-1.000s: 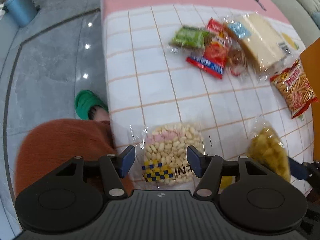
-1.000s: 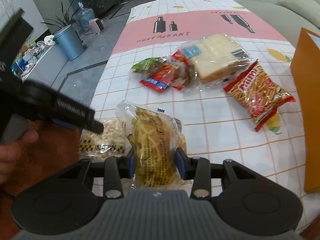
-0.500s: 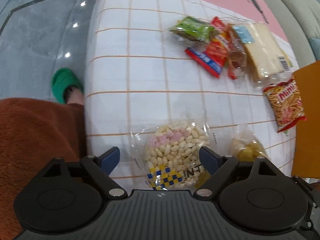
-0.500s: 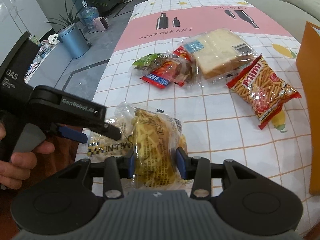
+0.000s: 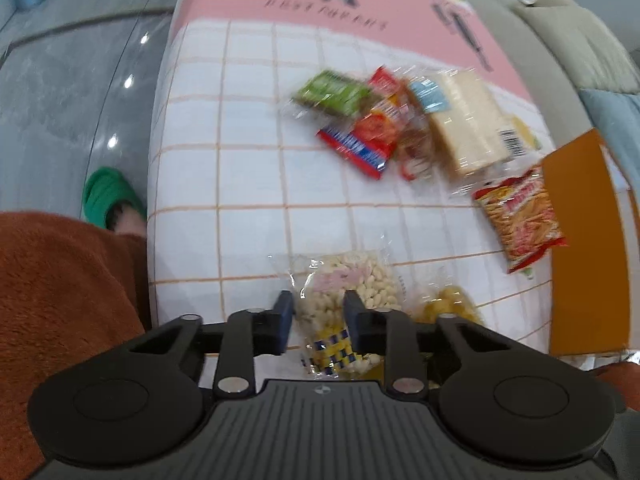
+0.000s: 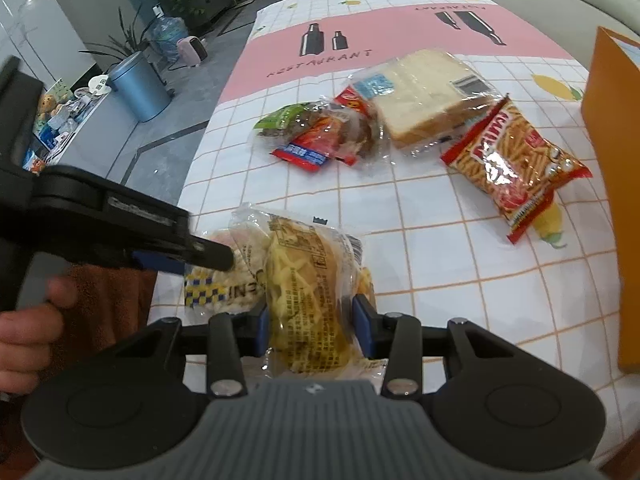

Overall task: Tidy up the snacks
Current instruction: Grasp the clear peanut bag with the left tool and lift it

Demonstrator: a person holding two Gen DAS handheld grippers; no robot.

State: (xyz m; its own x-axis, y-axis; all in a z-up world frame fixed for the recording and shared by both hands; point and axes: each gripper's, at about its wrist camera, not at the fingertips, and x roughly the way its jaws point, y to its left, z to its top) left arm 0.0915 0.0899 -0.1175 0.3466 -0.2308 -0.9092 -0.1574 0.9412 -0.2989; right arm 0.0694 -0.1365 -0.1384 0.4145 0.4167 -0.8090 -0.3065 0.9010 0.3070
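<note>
A clear bag of white puffed snacks (image 5: 352, 276) with a blue-and-yellow checked label lies near the front edge of the tablecloth (image 5: 248, 168). My left gripper (image 5: 318, 312) is over it, its jaws closing, and both blue pads pinch the bag's lower half. The right wrist view shows that gripper (image 6: 216, 258) coming in from the left onto the same bag (image 6: 240, 284). My right gripper (image 6: 312, 320) is shut on a clear bag of yellow snacks (image 6: 304, 272), which stands upright between its pads just right of the white bag. That yellow bag (image 5: 448, 304) also shows in the left wrist view.
Farther back lie a green packet (image 5: 336, 94), red packets (image 5: 372, 132), bagged sliced bread (image 5: 468, 124) and a red bag of stick snacks (image 5: 520, 216). An orange box (image 5: 584, 240) stands at the right edge. A person's brown-clothed knee (image 5: 60, 280) and green slipper (image 5: 108, 196) are at the left.
My left gripper's jaws spread wide around the puffed snack bag, then closed onto it, and the gripper tilted. The right gripper kept still with the yellow bag.
</note>
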